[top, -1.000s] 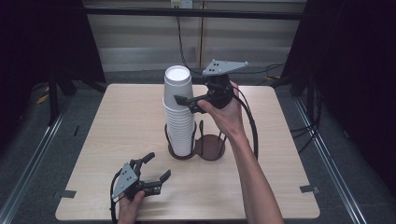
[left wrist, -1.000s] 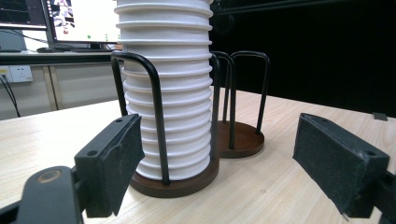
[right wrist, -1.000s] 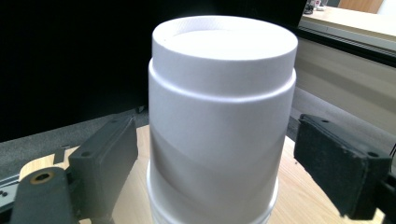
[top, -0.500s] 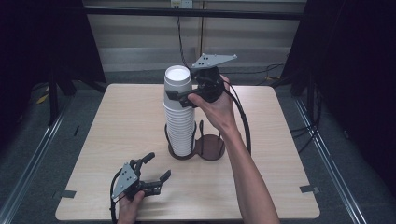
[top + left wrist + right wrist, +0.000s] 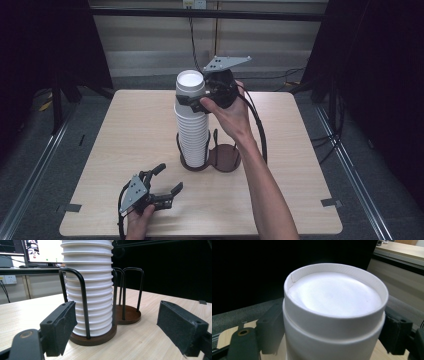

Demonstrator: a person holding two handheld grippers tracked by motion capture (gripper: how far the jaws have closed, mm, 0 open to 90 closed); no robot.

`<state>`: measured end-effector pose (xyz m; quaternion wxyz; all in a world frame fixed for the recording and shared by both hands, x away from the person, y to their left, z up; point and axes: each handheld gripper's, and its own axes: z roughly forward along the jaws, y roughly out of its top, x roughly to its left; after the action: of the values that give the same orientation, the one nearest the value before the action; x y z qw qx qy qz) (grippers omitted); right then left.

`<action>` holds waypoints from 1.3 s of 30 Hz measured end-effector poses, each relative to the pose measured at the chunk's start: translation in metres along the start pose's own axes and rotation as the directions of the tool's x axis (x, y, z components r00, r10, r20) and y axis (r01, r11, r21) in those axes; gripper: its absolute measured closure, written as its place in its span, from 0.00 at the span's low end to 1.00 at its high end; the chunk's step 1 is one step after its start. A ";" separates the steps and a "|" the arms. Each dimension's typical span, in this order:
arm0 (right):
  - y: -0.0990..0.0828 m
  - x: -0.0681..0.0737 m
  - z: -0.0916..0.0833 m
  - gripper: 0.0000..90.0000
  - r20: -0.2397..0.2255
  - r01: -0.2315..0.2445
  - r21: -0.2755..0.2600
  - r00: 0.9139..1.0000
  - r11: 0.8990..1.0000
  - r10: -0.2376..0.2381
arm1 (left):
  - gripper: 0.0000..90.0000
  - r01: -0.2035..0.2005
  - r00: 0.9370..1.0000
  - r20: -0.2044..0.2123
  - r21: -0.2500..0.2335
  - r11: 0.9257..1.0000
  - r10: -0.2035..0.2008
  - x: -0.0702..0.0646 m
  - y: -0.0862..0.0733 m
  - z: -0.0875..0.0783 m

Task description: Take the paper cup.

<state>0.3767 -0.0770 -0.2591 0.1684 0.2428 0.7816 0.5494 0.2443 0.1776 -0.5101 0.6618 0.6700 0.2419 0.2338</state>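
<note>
Top Cup Gripped at the Stack

Presently the right gripper (image 5: 192, 100) is seen at the top of the stack of white cups (image 5: 192, 125), its jaws closed on either side of the topmost cup (image 5: 332, 312), which sits upside down. The stack is held in the left ring of a two-ring black wire holder (image 5: 210, 159) near the bench (image 5: 125, 130) centre. The left gripper (image 5: 167, 180) is rested near the front edge, jaws apart and empty. Open bench is left on both sides.
</note>
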 end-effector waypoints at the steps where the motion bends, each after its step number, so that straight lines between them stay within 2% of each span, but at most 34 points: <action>1: 0.000 0.000 0.000 0.21 0.000 0.001 0.000 1.000 1.000 -0.001 | 0.17 -0.006 1.000 0.002 0.001 1.000 0.006 0.000 0.000 0.000; 19: 0.011 0.000 -0.013 0.22 0.006 0.003 -0.090 1.000 0.996 -0.002 | 0.17 -0.005 1.000 0.002 0.000 1.000 0.005 0.000 0.000 0.000; 24: 0.013 0.001 -0.017 0.22 0.009 0.002 -0.119 1.000 0.993 -0.001 | 0.17 -0.005 1.000 0.003 0.001 1.000 0.005 0.000 0.000 0.000; 32: 0.015 0.000 -0.022 0.22 0.012 -0.015 -0.188 1.000 0.982 0.017 | 0.17 -0.006 1.000 0.004 0.001 1.000 0.006 0.000 0.000 0.000; 39: 0.018 0.003 -0.025 0.23 0.013 -0.006 -0.214 1.000 0.977 0.010 | 0.17 -0.006 1.000 0.004 0.001 1.000 0.006 0.000 0.000 0.000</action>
<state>0.3644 -0.0897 -0.2337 0.1969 0.2304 0.7158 0.6291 0.2444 0.1780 -0.5099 0.6612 0.6715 0.2387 0.2345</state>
